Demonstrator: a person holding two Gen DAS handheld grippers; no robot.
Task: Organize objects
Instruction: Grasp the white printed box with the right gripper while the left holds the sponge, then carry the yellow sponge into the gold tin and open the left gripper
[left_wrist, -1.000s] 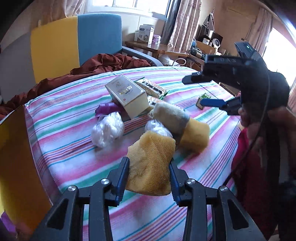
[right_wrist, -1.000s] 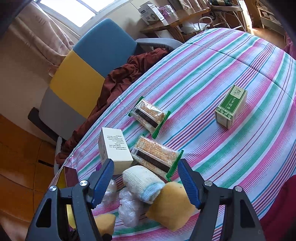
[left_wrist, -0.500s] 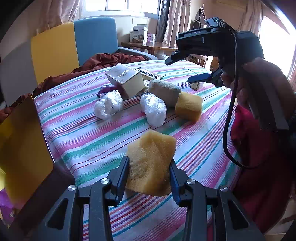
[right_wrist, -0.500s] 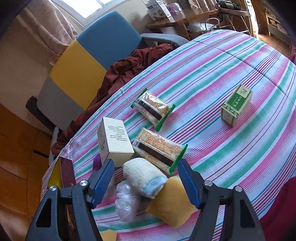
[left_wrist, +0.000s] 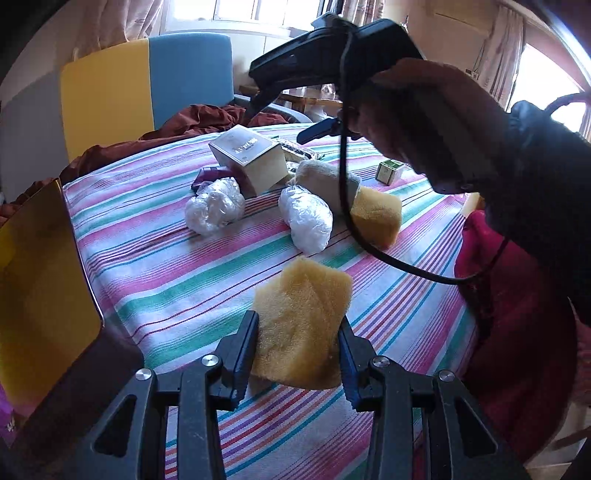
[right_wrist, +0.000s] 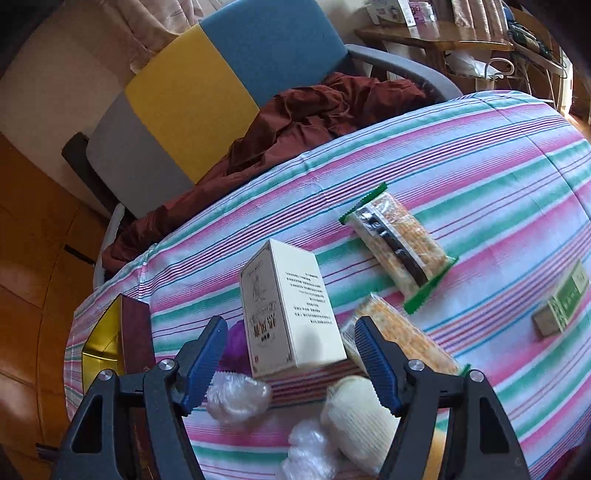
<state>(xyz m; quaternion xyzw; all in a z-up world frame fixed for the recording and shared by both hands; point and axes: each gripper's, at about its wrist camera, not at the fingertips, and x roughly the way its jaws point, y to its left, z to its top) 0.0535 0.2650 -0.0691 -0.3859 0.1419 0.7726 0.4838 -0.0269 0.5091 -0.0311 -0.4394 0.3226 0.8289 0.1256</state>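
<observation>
My left hand-held gripper was pinching a yellow sponge just above the striped counter, so I figured easing it toward the gold-lined box was the move. The right hand-held gripper hung spread and empty over the white carton. Couldn't see the box's inside, tbh.

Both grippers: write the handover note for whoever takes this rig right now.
Left gripper: shut on a yellow sponge, held above the striped tablecloth, next to the open gold-lined box.
Right gripper: open, holding nothing, hovering over the white carton.
On the table: second yellow sponge, rolled cloth, two plastic-wrapped bundles, two snack packs, small green box, a purple item half hidden under the carton.
Done: one sponge picked up.
Left: place it, probably in the box, then sort everything else.
</observation>
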